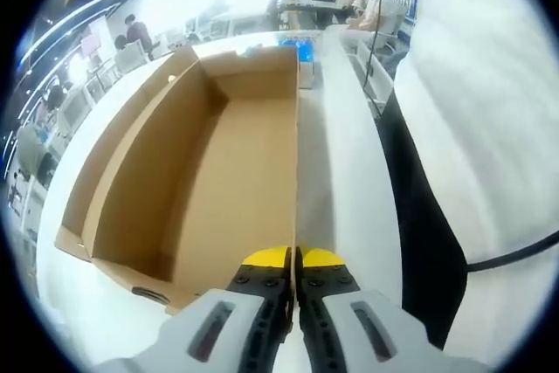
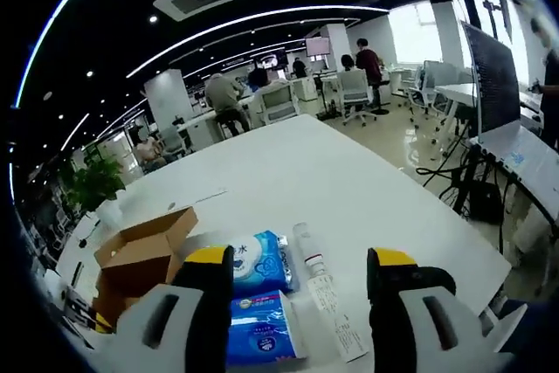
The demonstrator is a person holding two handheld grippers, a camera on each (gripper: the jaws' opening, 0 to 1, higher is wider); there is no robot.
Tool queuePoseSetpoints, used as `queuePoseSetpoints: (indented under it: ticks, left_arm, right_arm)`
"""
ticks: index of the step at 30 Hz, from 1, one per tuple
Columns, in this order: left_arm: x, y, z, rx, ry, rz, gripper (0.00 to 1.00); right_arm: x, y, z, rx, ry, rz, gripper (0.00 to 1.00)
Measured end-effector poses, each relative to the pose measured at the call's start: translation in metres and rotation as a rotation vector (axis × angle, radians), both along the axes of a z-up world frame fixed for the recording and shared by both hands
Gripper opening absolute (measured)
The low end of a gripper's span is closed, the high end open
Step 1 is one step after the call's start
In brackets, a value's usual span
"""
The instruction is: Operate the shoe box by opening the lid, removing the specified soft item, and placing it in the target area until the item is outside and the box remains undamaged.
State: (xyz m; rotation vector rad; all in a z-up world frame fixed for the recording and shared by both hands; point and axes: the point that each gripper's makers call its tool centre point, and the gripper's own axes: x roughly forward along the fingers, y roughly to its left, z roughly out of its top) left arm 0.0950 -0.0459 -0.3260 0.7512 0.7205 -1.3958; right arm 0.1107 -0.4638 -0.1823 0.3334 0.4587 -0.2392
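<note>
Shoe box (image 1: 201, 172): brown cardboard, lid off or folded away, interior bare as far as I can see in the left gripper view. It lies on the white desk (image 1: 349, 172), its long side running along the desk's edge next to a person in a white top (image 1: 480, 111).

Left tongs (image 1: 296, 259): yellow-tipped jaws pressed together on the upright side wall of the box at its near end; I log them as clamped on that wall.

Right gripper view: the same box (image 2: 140, 255) sits near the desk's left edge, flap raised. Just beside it lie two blue-and-white soft packs, one (image 2: 258, 264) farther off and one (image 2: 258, 329) closer to the camera, both on the desk outside the box. A slim clear tube (image 2: 308, 251) and a paper slip (image 2: 336, 316) lie next to the packs.

Right tongs (image 2: 297, 272): jaws spread wide, holding nothing, hovering over the packs.

Background: office chairs, seated people, a potted plant (image 2: 92, 185).
</note>
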Motion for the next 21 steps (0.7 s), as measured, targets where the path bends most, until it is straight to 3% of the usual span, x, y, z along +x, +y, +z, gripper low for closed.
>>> queuePoseSetpoints:
  ticks: [4,5,7,11,16,21]
  left_arm:
    - [0.0,0.0,0.0,-0.002,-0.003,-0.002,0.01]
    - [0.0,0.0,0.0,-0.003,-0.002,-0.002,0.01]
    - [0.0,0.0,0.001,-0.004,-0.004,-0.003,0.01]
    - [0.0,0.0,0.001,-0.007,-0.007,-0.005,0.01]
    - [-0.001,0.0,0.002,-0.008,-0.004,-0.006,0.01]
    - [0.0,0.0,0.002,-0.011,-0.007,-0.013,0.01]
  right_arm:
    - [0.002,0.006,0.018,0.014,-0.053,-0.003,0.63]
    - [0.002,0.005,0.022,-0.004,-0.058,-0.017,0.59]
    - [-0.002,-0.004,0.031,-0.117,-0.042,-0.053,0.48]
    - [0.0,0.004,0.036,-0.159,-0.022,-0.031,0.44]
    - [0.009,0.02,0.043,-0.131,-0.034,0.016,0.38]
    - [0.009,0.025,0.044,-0.164,-0.008,0.0,0.19]
